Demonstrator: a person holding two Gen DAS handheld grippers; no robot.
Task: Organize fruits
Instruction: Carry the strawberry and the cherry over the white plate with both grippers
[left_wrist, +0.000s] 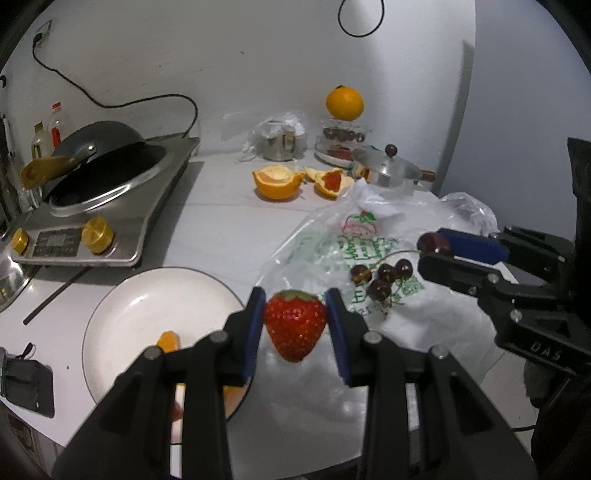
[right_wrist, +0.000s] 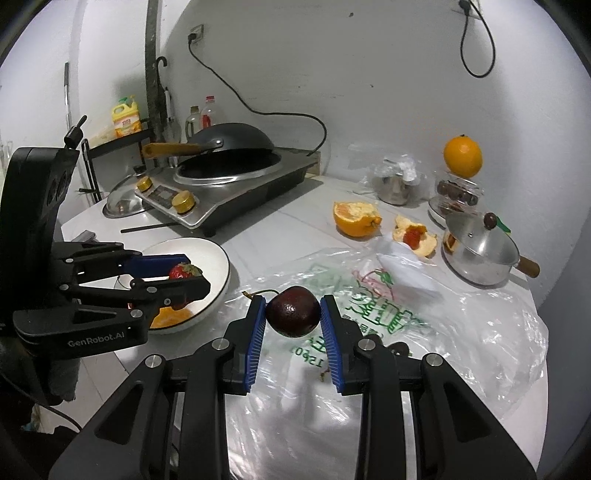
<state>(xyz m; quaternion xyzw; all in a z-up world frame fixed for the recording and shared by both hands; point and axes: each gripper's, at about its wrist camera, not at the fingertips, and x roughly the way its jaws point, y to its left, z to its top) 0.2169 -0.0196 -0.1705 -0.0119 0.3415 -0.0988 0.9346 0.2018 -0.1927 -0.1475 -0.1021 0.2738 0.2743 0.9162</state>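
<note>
Between the blue pads of the left gripper (left_wrist: 295, 321) sits a red strawberry (left_wrist: 295, 325), clamped on both sides, its green cap up and its tip pointing down. From the left wrist view the berry hangs near the right edge of the white plate (left_wrist: 147, 295), over the pale countertop (left_wrist: 221, 229). The right wrist view shows that gripper from the side, with the strawberry over the plate's near half and orange pieces (right_wrist: 170, 317) lying on the plate beneath the fingers.

The right gripper (right_wrist: 293, 314) is closed on a dark cherry (right_wrist: 293, 312), its pads pressed to both sides and the stem trailing off to the left. It hangs above the clear plastic bag (right_wrist: 443, 325) with green printing, spread flat on the counter.

Only the left wrist view shows the loose cherries (left_wrist: 382, 277) lying on the bag, between the two grippers; in the right wrist view they are mostly hidden behind that gripper's own fingers. Only the right wrist view shows a yellow bottle (right_wrist: 126, 116) on the rack behind the cooker. Both views show the halved orange (left_wrist: 277, 182) and peel at the back, a whole orange (left_wrist: 344, 102) atop a clear stacked container, and the wok (left_wrist: 99, 144) on the induction cooker.
</note>
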